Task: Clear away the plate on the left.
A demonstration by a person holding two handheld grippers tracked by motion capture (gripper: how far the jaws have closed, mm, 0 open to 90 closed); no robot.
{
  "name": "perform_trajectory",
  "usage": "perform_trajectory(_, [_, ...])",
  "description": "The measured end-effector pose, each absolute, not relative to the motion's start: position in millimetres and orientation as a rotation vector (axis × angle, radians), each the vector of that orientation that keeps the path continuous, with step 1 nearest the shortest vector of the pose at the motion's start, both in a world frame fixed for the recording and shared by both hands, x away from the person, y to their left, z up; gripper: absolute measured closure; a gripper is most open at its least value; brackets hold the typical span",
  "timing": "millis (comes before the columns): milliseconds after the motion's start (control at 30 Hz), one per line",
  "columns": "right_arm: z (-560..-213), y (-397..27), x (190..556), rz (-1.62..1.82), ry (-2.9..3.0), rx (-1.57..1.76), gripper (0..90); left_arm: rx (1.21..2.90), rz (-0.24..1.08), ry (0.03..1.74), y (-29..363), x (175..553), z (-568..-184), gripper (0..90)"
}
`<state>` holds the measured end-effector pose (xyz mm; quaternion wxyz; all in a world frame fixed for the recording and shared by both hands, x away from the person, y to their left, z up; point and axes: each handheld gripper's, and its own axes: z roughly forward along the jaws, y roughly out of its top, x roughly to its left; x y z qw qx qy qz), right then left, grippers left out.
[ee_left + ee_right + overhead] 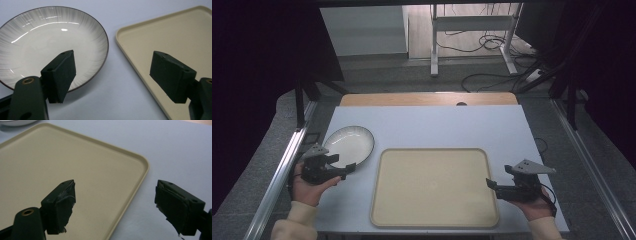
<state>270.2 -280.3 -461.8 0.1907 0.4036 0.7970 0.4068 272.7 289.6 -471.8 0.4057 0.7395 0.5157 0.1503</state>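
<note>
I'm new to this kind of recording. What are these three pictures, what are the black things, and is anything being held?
A person sits at a table with a hand-held two-jaw tool in each hand. The high view looks down on it all: left gripper, right gripper. The other two pictures come from cameras riding on the grippers, so the black blocks at the bottom are their own jaws. A plate lies at the left and an empty beige tray in the middle. Both grippers are open and hold nothing; the left one's jaws stand near the plate's rim.
</note>
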Motion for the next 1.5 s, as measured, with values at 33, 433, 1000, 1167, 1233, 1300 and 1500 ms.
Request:
perform_trajectory(33, [-462, -280, 270, 1.141, 2.243, 1.136, 17.0, 1.862, 0.378, 1.308, 290, 275, -471, 19.9])
perform_trajectory(433, [-462, -281, 270, 1.139, 2.238, 1.13, 17.1, 1.863, 0.374, 1.365, 301, 307, -477, 20.1])
perform_trajectory(1000, [-465, -281, 270, 1.117, 2.247, 1.133, 17.2, 1.843, 0.371, 1.433, 322, 340, -481, 20.3])
perform_trajectory(1167, [-464, -280, 270, 1.119, 2.244, 1.131, 17.2, 1.843, 0.375, 1.462, 330, 351, -483, 20.9])
perform_trajectory(1233, [-464, -281, 270, 1.117, 2.244, 1.131, 17.2, 1.842, 0.374, 1.482, 335, 354, -486, 20.9])
perform_trajectory(1300, [-464, -281, 270, 1.117, 2.243, 1.135, 17.2, 1.84, 0.372, 1.496, 339, 355, -490, 21.2])
perform_trajectory(1500, [-465, -282, 270, 1.112, 2.238, 1.14, 17.2, 1.83, 0.366, 1.533, 349, 359, -498, 21.8])
